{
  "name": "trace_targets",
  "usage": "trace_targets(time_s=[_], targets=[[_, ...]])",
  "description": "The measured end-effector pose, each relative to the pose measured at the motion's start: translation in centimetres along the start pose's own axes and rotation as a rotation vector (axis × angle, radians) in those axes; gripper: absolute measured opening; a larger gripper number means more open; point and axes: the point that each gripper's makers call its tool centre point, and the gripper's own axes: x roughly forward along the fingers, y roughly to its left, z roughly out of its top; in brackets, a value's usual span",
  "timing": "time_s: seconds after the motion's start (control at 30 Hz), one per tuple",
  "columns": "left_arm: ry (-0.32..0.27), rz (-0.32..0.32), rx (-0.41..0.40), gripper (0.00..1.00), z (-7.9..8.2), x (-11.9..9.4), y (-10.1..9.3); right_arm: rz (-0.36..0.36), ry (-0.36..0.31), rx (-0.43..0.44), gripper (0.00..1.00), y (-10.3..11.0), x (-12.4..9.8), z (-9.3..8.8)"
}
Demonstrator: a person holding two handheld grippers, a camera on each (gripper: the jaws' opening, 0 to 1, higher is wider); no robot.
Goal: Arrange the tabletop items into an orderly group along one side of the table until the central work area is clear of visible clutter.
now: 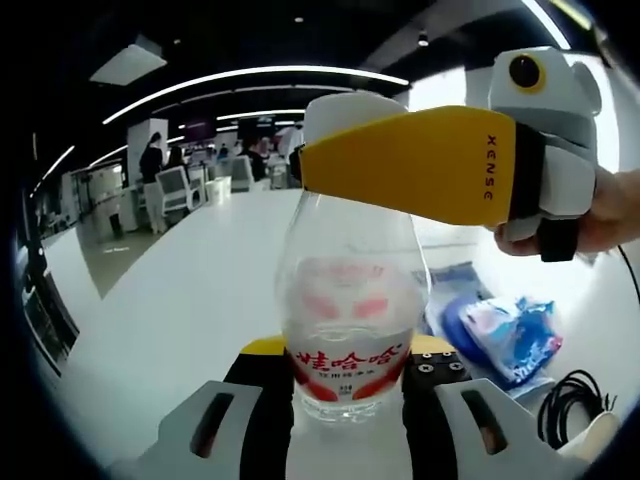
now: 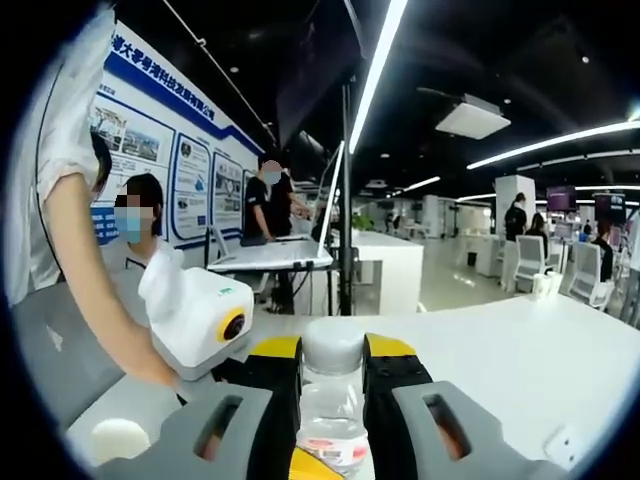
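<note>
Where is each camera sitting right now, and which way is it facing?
Left gripper view: rides the left gripper, low at the bottle body, facing across the white table; the right gripper and a hand enter from the right.
Right gripper view: rides the right gripper, at the bottle cap, facing the hall; the left gripper and a forearm show at left.
Shared: the bottle, held by both sets of jaws.

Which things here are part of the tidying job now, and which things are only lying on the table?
In use now:
- clear bottle, held low by the left gripper
- its white cap, between the right gripper fingers

Lying about:
- blue packet
- black cable
- white table
</note>
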Motion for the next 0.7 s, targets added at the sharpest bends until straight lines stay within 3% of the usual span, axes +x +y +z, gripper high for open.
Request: trace_targets(time_s=[0.5,0.7], targets=[[-0.020,0.033,-0.037,0.38,0.03,-0.21,-0.02,0.015,-0.025,0.011,0.19,0.64,-0.20,0.20],[0.017,0.008,-0.025,0.38,-0.12,-0.27,-0.11,0.006,-0.020,0.014,0.19,0.93,-0.23,0.23]])
